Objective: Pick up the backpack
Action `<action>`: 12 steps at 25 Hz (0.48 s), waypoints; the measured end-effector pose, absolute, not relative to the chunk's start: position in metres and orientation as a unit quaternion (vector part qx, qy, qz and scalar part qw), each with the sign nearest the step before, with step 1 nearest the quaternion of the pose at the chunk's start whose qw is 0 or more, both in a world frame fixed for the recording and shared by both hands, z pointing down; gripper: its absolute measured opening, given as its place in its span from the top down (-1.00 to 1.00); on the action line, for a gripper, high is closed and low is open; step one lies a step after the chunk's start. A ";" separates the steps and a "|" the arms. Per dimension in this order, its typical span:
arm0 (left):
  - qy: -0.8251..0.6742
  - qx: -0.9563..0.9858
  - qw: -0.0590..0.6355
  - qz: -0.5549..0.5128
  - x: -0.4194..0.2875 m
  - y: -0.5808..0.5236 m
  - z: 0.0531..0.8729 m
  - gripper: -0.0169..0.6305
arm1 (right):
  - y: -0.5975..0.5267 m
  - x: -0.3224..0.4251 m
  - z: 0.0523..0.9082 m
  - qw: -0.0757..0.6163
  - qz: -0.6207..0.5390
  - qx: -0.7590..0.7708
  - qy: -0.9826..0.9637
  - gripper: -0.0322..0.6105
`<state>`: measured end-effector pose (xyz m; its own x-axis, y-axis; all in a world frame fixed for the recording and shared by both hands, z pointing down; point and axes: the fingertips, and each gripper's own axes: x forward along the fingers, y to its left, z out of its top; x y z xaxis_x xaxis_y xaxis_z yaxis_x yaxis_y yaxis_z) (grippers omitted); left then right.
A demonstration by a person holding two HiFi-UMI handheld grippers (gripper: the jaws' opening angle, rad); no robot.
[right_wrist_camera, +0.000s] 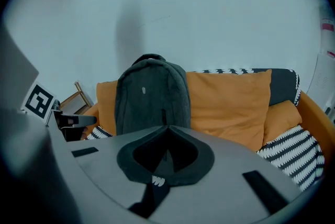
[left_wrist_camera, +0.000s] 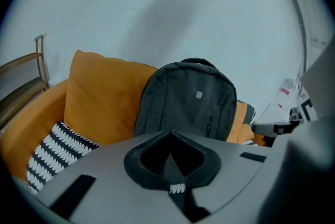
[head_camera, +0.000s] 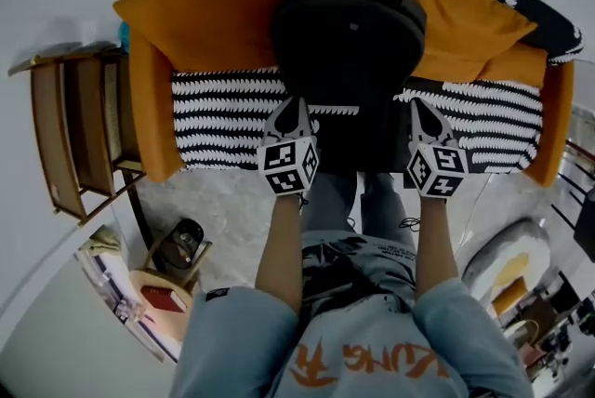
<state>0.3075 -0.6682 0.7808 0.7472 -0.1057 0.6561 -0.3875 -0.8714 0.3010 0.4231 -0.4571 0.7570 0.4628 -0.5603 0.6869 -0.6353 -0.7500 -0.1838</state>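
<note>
Setting: pale wall behind an orange sofa (head_camera: 149, 108) with a black-and-white patterned seat cover (head_camera: 223, 122); a wooden rack (head_camera: 65, 136) stands beside its left end.
Backpack: a dark grey backpack (head_camera: 349, 33) stands upright at the middle of the seat and leans on the orange back cushions (head_camera: 204, 15).
Left gripper: the left gripper (head_camera: 292, 106) has its jaws closed together with nothing between them; it is near the seat's front edge, beside the backpack's left side and apart from it.
Right gripper: the right gripper (head_camera: 424, 108) is likewise closed and empty, beside the backpack's right side.
Step in hand: likely the approach; nothing is gripped yet.
Doing it well: spread the jaws before reaching. The top handle (left_wrist_camera: 196, 60) looks the surest hold, and the other gripper could steady a side.
Risk: soft fabric may slip or sag, and a nudge could tip the backpack forward.
</note>
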 end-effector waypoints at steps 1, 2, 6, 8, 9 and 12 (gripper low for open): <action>-0.136 0.910 0.212 0.330 0.310 -0.672 0.785 0.89 | -0.457 0.424 0.761 0.051 0.384 0.854 -0.348 0.90; -0.136 0.909 0.211 0.332 0.311 -0.675 0.790 0.89 | -0.458 0.424 0.766 0.052 0.387 0.853 -0.346 0.90; -0.140 0.907 0.217 0.332 0.315 -0.690 0.807 0.89 | -0.460 0.427 0.783 0.056 0.393 0.854 -0.336 0.90; -0.138 0.906 0.221 0.333 0.318 -0.694 0.815 0.89 | -0.460 0.431 0.792 0.059 0.392 0.857 -0.328 0.90; -0.136 0.906 0.219 0.337 0.319 -0.696 0.819 0.89 | -0.460 0.434 0.796 0.060 0.393 0.859 -0.324 0.90; -0.130 0.905 0.209 0.346 0.323 -0.707 0.829 0.89 | -0.463 0.442 0.809 0.055 0.395 0.864 -0.306 0.90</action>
<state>0.3230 -0.7069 0.8295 0.7263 -0.0904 0.6814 -0.3802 -0.8787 0.2886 0.4419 -0.4626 0.8090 0.5003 -0.4857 0.7168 -0.5729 -0.8064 -0.1465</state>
